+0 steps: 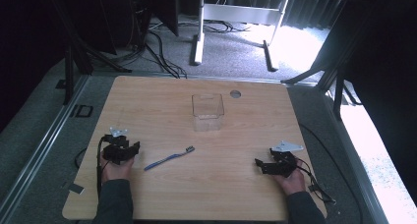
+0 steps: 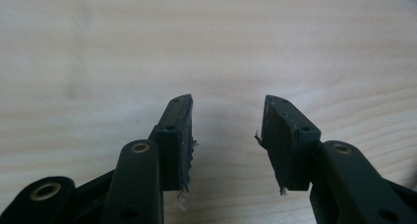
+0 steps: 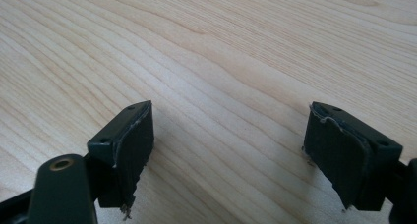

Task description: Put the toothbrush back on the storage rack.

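We are holding the left claw [image 1: 129, 148] and right claw [image 1: 260, 165] apart and empty above the bench [image 1: 236, 194], toothbrush [image 1: 169, 158] lying at the left claw's three o'clock.

Blue toothbrush [image 1: 169, 158] lies flat, diagonal, on table [image 1: 216, 194].

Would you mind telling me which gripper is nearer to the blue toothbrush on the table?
Left. The left gripper sits just left of the toothbrush handle end; the right gripper is farther off, beyond its bristle end.
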A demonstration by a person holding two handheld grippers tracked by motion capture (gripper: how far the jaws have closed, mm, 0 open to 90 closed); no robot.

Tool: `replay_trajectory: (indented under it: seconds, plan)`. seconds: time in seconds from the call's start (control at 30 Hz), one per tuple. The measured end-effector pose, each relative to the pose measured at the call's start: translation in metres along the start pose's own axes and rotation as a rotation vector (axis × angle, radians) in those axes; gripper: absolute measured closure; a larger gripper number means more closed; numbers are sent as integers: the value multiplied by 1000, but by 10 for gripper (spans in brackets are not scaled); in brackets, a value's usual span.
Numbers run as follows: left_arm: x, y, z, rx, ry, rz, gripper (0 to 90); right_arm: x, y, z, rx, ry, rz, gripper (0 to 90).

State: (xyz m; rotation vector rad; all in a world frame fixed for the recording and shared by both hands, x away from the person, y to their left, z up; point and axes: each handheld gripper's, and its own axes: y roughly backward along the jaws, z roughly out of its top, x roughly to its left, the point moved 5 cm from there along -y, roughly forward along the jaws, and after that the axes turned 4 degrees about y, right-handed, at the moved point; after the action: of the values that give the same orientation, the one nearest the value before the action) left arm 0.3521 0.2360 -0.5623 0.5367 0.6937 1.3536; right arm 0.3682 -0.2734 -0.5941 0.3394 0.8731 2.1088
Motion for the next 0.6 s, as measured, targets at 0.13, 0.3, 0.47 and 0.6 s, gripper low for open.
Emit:
replay_trajectory:
  seconds: [0.13, 0.3, 0.47, 0.6]
  plan:
    - [0, 14, 7, -28, -41, -28, 538, 0, 0, 0, 0, 1, 0, 187]
    - [-3, 26, 15, -38, -92, -72, 511, 0, 0, 0, -1, 1, 0, 187]
    - [-7, 36, 21, -52, -119, -96, 505, 0, 0, 0, -1, 0, 1, 187]
    - [-15, 43, 27, -57, -147, -108, 509, 0, 0, 0, -1, -2, 1, 187]
